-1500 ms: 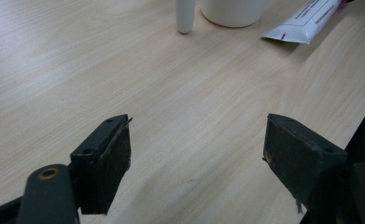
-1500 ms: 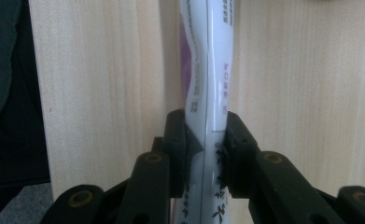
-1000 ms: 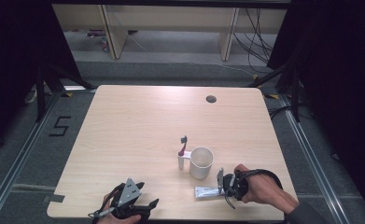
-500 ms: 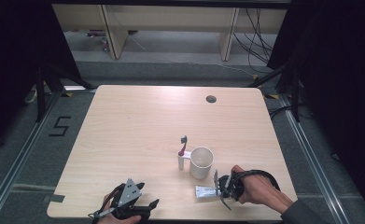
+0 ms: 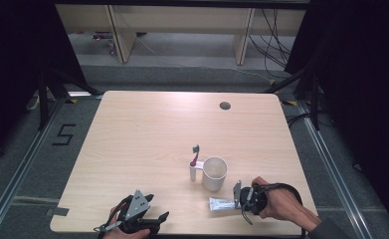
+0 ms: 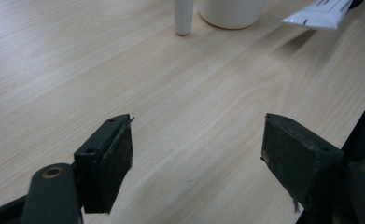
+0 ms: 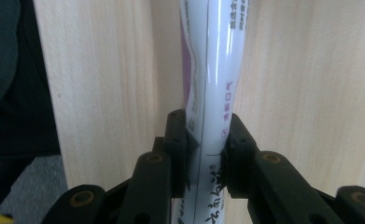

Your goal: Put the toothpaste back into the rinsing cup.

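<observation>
We see the toothpaste tube (image 5: 222,203) at the lower right of the high view, near the front edge of the table (image 5: 147,134), lying with its long axis running left to right across the frame. Its flat crimped end points left, and the other end goes into the right claw (image 5: 243,198), which is clamped on it. In the right gripper view the tube (image 7: 211,93) runs straight up the middle of the frame, pinched between the two black pads. Just above the tube in the high view stands the white mug (image 5: 214,173), with a toothbrush (image 5: 195,155) upright beside it. The left claw (image 5: 154,210), at the lower left, has its pads well apart over bare wood.
</observation>
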The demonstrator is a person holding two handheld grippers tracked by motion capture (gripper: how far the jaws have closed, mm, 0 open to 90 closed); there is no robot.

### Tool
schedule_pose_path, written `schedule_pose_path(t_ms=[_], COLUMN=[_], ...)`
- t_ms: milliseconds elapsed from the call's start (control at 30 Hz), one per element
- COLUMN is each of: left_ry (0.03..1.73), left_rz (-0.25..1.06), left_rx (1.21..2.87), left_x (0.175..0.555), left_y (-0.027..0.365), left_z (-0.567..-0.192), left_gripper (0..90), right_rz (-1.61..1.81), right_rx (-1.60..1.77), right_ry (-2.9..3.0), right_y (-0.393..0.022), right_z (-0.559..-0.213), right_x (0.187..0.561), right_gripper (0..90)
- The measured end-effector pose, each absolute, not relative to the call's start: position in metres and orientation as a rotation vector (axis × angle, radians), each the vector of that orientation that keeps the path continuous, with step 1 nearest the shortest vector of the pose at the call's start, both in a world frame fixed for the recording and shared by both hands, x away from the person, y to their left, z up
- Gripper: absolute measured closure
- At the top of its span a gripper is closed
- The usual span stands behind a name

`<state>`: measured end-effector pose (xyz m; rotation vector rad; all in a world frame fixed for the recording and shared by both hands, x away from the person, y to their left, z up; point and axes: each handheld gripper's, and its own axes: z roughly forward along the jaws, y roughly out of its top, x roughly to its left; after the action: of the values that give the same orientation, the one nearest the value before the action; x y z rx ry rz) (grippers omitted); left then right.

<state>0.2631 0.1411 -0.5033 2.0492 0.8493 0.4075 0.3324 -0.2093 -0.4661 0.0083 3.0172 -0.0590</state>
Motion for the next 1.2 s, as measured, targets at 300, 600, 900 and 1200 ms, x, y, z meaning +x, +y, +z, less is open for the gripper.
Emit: schedule_pose_path(t_ms=[300, 600, 900, 1200], left_ry=[0.861, 0.853, 0.864, 0.877], left_rz=[0.406, 0.415, 0.411, 0.410], left_rx=[2.035, 2.048, 2.035, 2.015], left_x=[0.263, 0.265, 0.265, 0.265], left_y=[0.141, 0.143, 0.142, 0.143], left_z=[-0.504, -0.503, -0.504, -0.504], left_gripper=[24.4, 24.4, 24.4, 24.4], right_rz=[0.398, 0.908, 1.290, 1.468], right_rx=[0.120, 0.279, 0.506, 0.634], right_ry=[2.965, 2.775, 2.539, 2.379], right_y=[-0.223, -0.242, -0.256, -0.257], right_z=[-0.431, -0.403, -0.398, -0.396], right_x=[0.324, 0.330, 0.361, 0.380], right_gripper=[75.4, 75.5, 75.5, 75.5])
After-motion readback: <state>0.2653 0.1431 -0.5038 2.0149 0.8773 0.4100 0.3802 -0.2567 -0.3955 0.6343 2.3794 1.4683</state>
